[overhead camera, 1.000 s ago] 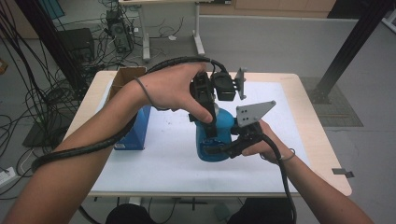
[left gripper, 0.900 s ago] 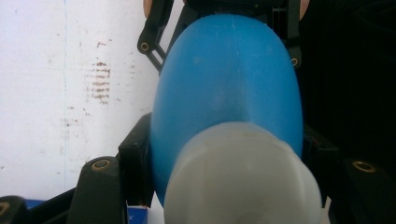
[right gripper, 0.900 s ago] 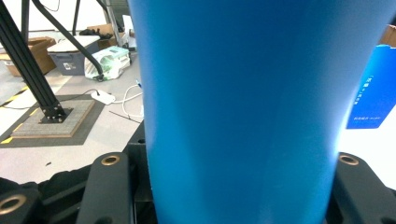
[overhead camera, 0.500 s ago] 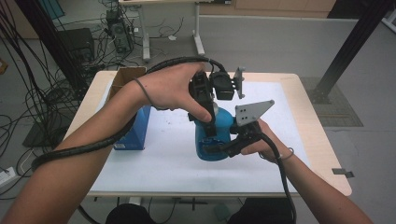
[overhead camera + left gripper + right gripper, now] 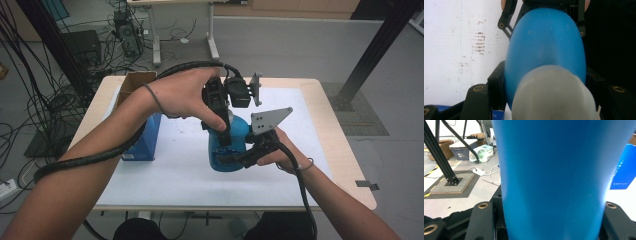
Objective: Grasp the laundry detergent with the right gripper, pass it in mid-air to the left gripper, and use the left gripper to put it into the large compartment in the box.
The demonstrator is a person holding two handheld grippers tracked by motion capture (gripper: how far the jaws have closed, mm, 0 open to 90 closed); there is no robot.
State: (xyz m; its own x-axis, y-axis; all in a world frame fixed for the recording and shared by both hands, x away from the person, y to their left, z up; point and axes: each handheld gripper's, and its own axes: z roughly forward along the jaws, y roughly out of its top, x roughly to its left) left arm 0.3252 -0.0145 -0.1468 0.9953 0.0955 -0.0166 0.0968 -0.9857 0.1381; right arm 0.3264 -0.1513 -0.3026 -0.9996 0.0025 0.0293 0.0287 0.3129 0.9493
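I have the blue bottle standing on the white mat near the middle of the desk, and both tools are on it. My right tool is clamped on the lower body from the side; in the right gripper view the blue wall sits tight between the two black jaws. My left tool comes down from above, and in the left gripper view its jaws bracket the upper part just beneath the pale cap, closed on the bottle as far as I can judge. Against the pictures from a second ago almost nothing has shifted: the bottle is on the same spot, and both hands hold the same pose, with at most a slight settling of the left hand. I read that as the grip now being set, with the bottle braced below, so the cap end can be worked next. The blue box stands well apart to the left, out of the way
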